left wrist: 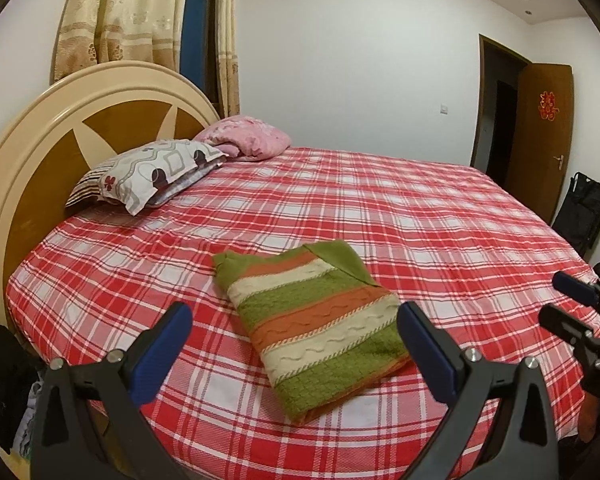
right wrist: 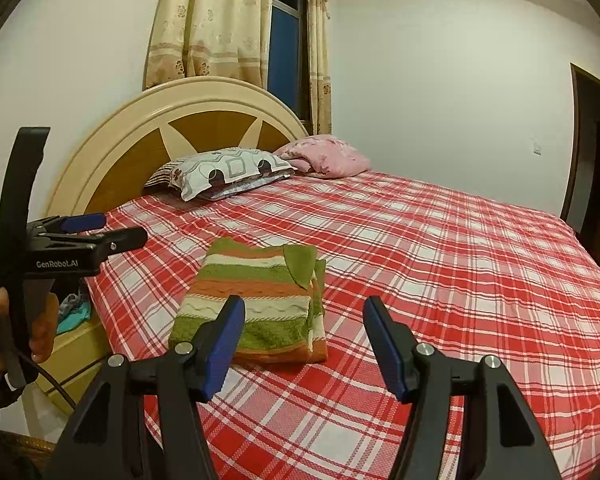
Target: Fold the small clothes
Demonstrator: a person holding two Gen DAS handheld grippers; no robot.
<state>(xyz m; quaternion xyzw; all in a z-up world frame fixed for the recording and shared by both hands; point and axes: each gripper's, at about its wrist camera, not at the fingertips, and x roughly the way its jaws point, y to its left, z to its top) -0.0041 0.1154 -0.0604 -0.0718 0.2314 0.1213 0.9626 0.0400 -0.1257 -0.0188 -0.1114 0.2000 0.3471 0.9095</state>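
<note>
On the plaid bed (left wrist: 380, 208) near its foot edge I see the folded striped sweater (left wrist: 316, 320); my left hand-held gripper (left wrist: 296, 344) and right hand-held gripper (right wrist: 304, 336) both gape, holding nothing.

I count one folded striped sweater (left wrist: 316, 328) at the frame's centre, lying on one bed (left wrist: 440, 216). Two pillows sit at upper left: one patterned pillow (left wrist: 156, 172) and one pink pillow (left wrist: 248, 136). Two claws are mine: my left claw (left wrist: 296, 344) and my right claw (right wrist: 304, 340).
</note>
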